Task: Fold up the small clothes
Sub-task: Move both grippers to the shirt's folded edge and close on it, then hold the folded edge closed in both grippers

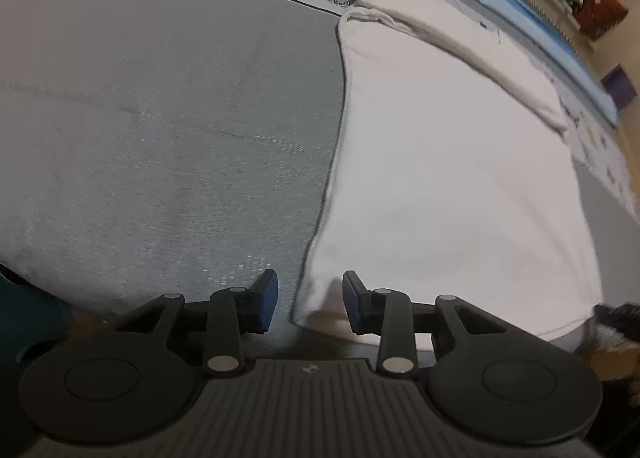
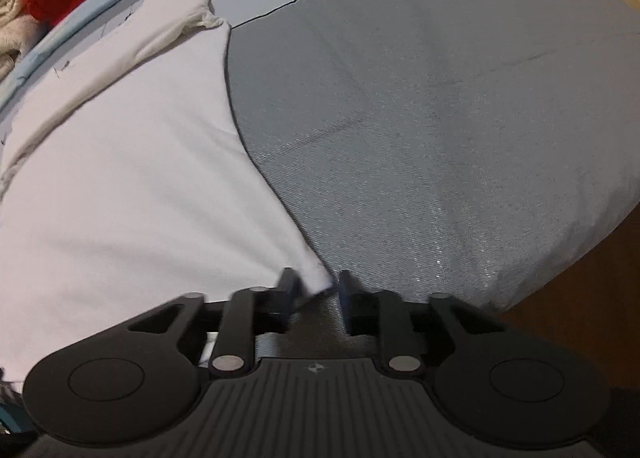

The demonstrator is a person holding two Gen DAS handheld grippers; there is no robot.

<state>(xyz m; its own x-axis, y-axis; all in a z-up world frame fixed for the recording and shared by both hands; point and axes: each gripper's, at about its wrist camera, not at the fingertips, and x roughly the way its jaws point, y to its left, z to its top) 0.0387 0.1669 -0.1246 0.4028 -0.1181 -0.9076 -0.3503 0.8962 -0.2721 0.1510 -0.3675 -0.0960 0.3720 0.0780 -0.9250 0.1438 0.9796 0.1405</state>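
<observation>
Grey bedcover (image 1: 160, 137) spreads wide; white garment (image 1: 440, 177) lies flat across it; left gripper (image 1: 310, 300) part open over its near left corner, gripping nothing; right gripper (image 2: 316, 296) part open, near right corner between its pads, unpinched.

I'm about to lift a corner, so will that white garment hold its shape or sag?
The white garment likely sags: it lies flat with soft folds along its far edge. It looks thin, so probably light. Pushed across the grey cover, it would likely bunch.
</observation>
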